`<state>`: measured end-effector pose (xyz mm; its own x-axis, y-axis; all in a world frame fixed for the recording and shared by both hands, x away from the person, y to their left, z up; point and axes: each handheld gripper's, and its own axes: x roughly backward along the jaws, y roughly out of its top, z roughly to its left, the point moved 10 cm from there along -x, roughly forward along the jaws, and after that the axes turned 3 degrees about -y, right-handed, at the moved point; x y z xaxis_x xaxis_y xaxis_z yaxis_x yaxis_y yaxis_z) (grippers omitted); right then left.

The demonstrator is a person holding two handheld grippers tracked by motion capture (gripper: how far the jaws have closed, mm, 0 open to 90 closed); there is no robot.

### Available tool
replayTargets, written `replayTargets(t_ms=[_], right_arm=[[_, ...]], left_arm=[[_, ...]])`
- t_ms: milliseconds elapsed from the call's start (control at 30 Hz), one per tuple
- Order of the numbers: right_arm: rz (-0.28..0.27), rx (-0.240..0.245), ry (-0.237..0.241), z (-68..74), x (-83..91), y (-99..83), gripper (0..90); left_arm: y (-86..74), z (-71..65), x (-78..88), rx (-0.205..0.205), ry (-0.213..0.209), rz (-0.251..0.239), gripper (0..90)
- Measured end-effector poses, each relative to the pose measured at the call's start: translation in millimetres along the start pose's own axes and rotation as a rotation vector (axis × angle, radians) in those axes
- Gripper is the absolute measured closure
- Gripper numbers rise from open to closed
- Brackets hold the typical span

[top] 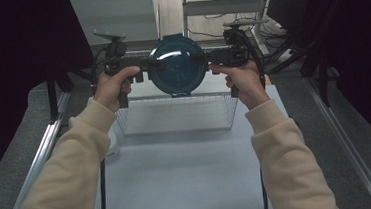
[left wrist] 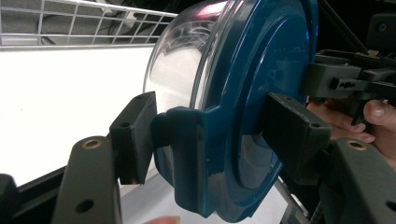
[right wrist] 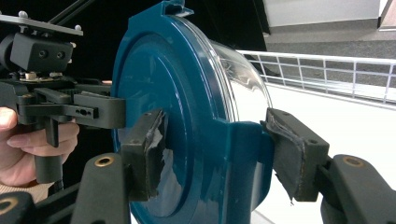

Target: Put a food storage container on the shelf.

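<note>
A round container with a dark blue lid and a clear bowl hangs in the air on its edge, lid turned toward the person. My left gripper clamps its left side latch and my right gripper clamps the right one. In the left gripper view the pads of my left gripper press the latch tab and the lid face of the container. In the right gripper view my right gripper pinches the container the same way, with the left gripper opposite.
A white wire basket stands on the white table just below and in front of the container. A small white object lies by the left sleeve. Dark curtains and metal rails border both sides.
</note>
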<state>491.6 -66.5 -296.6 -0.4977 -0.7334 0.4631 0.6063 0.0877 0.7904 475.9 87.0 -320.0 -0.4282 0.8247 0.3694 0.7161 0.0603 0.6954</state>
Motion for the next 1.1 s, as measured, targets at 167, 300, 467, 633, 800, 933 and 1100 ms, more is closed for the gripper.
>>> replayTargets(t_ms=[167, 300, 467, 633, 800, 933, 1100], right_arm=[[0.015, -0.026, 0.015, -9.5, -10.1, 0.1, 39.4], [0.031, -0.048, 0.015, -17.1, -17.7, -2.5, 39.4], [0.064, -0.079, 0.016, -28.9, -27.1, -9.2, 39.2], [0.064, -0.117, 0.023, -38.0, -33.4, -11.2, 38.9], [0.068, -0.143, 0.022, -44.0, -38.6, -9.1, 38.6], [0.092, -0.181, 0.018, -52.0, -47.5, -8.0, 36.2], [0.102, -0.249, 0.032, -60.5, -54.7, -8.7, 35.3]], left_arm=[[2.1, 9.7, -5.2, 0.014, 0.013, 0.014, 36.6], [1.5, 18.7, -11.1, 0.027, 0.014, 0.023, 36.4], [-1.9, 29.3, -21.1, 0.051, 0.031, 0.038, 35.9], [2.4, 36.8, -26.8, 0.084, 0.023, 0.022, 36.2], [6.9, 45.9, -31.9, 0.144, 0.006, 0.008, 36.1], [10.8, 57.4, -40.7, 0.209, 0.001, -0.004, 34.4], [12.8, 64.9, -45.9, 0.248, -0.003, 0.002, 34.0]])
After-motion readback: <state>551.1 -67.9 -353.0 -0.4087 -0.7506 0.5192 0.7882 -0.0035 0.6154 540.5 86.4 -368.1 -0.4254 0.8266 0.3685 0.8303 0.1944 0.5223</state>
